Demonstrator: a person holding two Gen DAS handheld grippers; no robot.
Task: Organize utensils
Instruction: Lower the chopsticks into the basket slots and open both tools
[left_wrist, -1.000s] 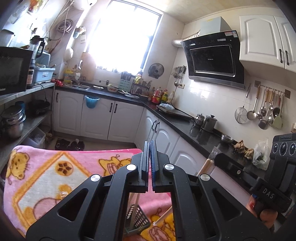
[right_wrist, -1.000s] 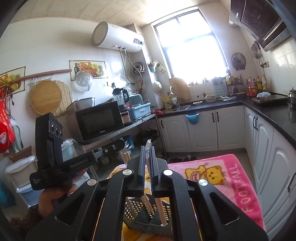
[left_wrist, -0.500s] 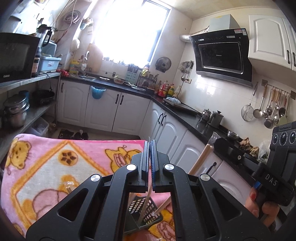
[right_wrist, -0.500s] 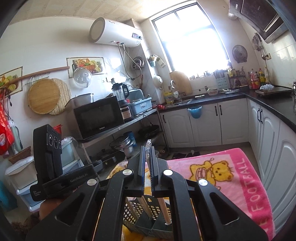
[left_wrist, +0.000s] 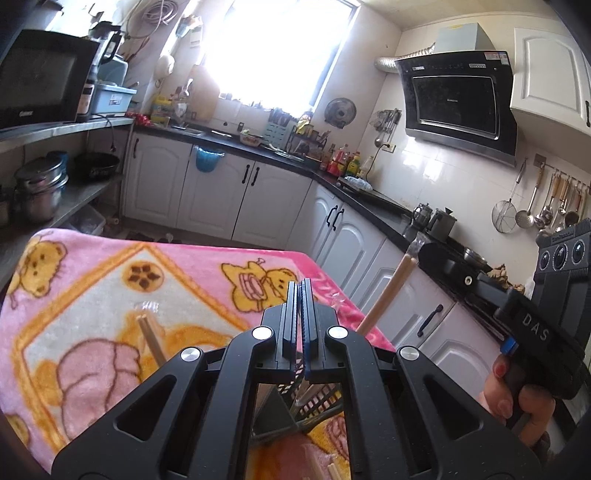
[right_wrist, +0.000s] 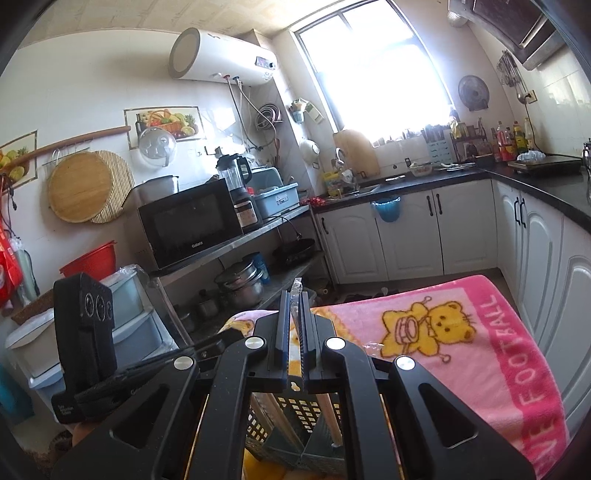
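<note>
Since the earlier frames both grippers have tipped further down over the table, so more of the pink blanket (left_wrist: 110, 280) and of the dark slotted basket (right_wrist: 291, 417) now shows beneath them.

The left gripper (left_wrist: 300, 295) has its fingers pressed together with only a thin slit between them; a slim utensil in a clear wrapper (left_wrist: 306, 387) shows just below them, reaching down into the basket (left_wrist: 317, 402), but whether the fingers grip it I cannot tell.

The right gripper (right_wrist: 294, 314) is nearly closed on a wooden utensil in a clear wrapper (right_wrist: 296, 291), whose crinkled top sticks up between the fingers. In the left wrist view the same right gripper (left_wrist: 439, 258) comes in from the right, held by a hand (left_wrist: 517, 398) with red nails, and the wooden handle (left_wrist: 386, 295) slants from its fingers down behind the left gripper.

The basket stands on the blanket-covered surface directly under both grippers, with at least two wooden sticks (right_wrist: 330, 417) standing in its compartments. A loose pair of chopsticks in a wrapper (left_wrist: 151, 336) lies on the blanket to the left of the left gripper, apart from the basket. More chopstick ends (left_wrist: 334, 469) show at the lower edge, near the basket.
</note>
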